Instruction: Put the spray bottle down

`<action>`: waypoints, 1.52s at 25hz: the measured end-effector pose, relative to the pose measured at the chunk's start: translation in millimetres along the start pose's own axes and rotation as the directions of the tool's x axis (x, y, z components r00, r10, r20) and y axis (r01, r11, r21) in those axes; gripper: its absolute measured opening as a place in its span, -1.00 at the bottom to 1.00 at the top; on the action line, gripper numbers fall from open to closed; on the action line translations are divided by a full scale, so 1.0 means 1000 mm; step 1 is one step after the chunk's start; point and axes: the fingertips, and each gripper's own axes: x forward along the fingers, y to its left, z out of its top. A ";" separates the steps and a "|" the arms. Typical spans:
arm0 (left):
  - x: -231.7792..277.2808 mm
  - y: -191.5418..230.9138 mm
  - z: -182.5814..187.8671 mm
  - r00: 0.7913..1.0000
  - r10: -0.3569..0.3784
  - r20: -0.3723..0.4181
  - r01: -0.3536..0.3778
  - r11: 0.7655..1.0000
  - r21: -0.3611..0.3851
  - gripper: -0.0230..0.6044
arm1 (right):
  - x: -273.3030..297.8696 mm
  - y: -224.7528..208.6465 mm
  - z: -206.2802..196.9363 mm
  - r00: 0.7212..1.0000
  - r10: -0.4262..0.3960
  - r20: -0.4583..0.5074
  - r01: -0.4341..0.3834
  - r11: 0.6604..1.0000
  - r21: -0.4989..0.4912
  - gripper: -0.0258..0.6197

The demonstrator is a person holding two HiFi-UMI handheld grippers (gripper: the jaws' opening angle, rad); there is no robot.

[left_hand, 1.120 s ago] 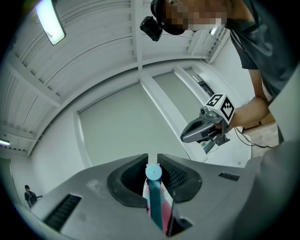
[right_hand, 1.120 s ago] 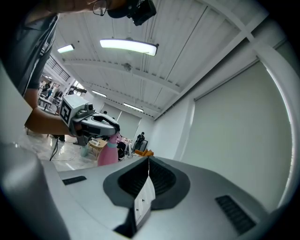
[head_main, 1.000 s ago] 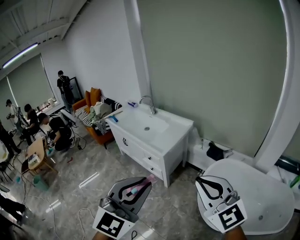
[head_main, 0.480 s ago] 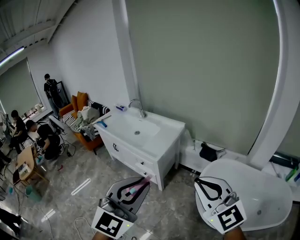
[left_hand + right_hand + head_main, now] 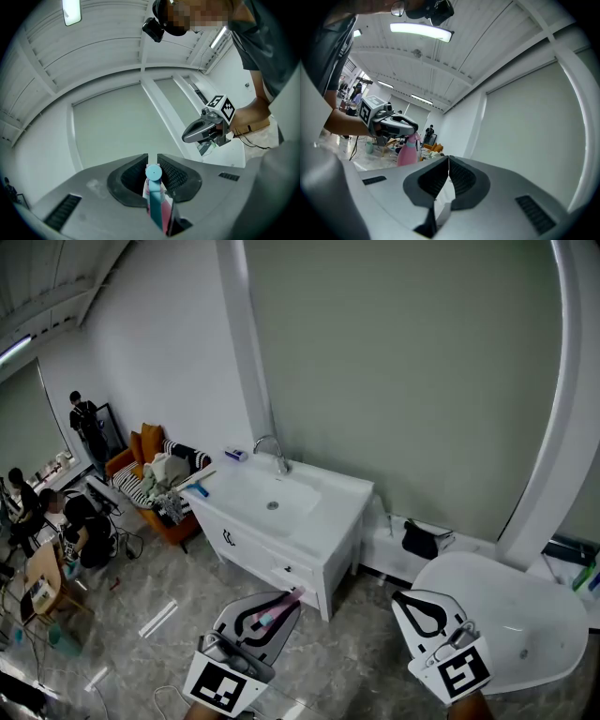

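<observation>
Left claw [image 5: 152, 158] clamped on pink spray bottle [image 5: 155, 199], teal top between the tips. Right claw [image 5: 449, 161], at its 3 o'clock, fully closed on nothing.

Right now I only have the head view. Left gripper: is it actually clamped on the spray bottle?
Observer: Yes. The left gripper view shows the left gripper shut on the spray bottle, its teal top between the fingers.
Operator: Bottle body?
Observer: The right gripper view shows the pink body hanging below the left gripper, roughly upright.
Operator: Right gripper free?
Observer: Its own view shows the right gripper shut, with nothing between.
</observation>
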 end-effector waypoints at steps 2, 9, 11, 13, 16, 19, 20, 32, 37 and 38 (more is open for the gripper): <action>-0.004 0.011 -0.007 1.000 -0.004 0.004 0.004 1.000 0.001 -0.74 | 0.012 0.005 0.002 1.000 -0.004 -0.004 0.004 1.000 -0.001 -0.89; -0.011 0.040 -0.034 1.000 -0.005 0.011 0.005 1.000 -0.014 -0.74 | 0.049 0.019 0.008 1.000 -0.005 -0.005 0.005 1.000 -0.014 -0.89; -0.012 0.045 -0.040 1.000 -0.010 0.015 0.010 1.000 -0.017 -0.74 | 0.057 0.021 0.008 1.000 -0.004 -0.013 0.004 1.000 -0.020 -0.89; -0.012 0.051 -0.044 1.000 -0.009 0.023 0.010 1.000 -0.023 -0.74 | 0.064 0.023 0.010 1.000 -0.004 -0.015 0.003 1.000 -0.025 -0.89; -0.012 0.058 -0.048 0.999 -0.004 0.033 0.006 0.999 -0.037 -0.74 | 0.071 0.026 0.012 1.000 -0.002 -0.016 0.001 0.999 -0.041 -0.89; -0.009 0.062 -0.050 0.999 -0.011 0.040 0.013 0.999 -0.033 -0.74 | 0.076 0.024 0.014 1.000 -0.008 -0.016 0.007 0.999 -0.043 -0.89; -0.008 0.063 -0.050 0.999 -0.015 0.044 0.016 0.999 -0.030 -0.74 | 0.077 0.022 0.014 1.000 -0.010 -0.019 0.010 0.999 -0.045 -0.89; 0.009 0.078 -0.063 0.998 -0.028 0.058 0.032 0.998 -0.062 -0.74 | 0.100 0.012 0.007 0.999 -0.014 -0.037 0.013 0.999 -0.036 -0.89; 0.016 0.080 -0.061 0.997 -0.026 0.069 0.033 0.995 -0.099 -0.74 | 0.100 0.008 0.007 0.999 -0.013 -0.041 0.012 0.999 -0.036 -0.89; 0.019 0.079 -0.060 0.998 -0.025 0.066 0.032 0.994 -0.103 -0.74 | 0.099 0.005 0.006 0.999 -0.010 -0.040 0.009 0.999 -0.035 -0.89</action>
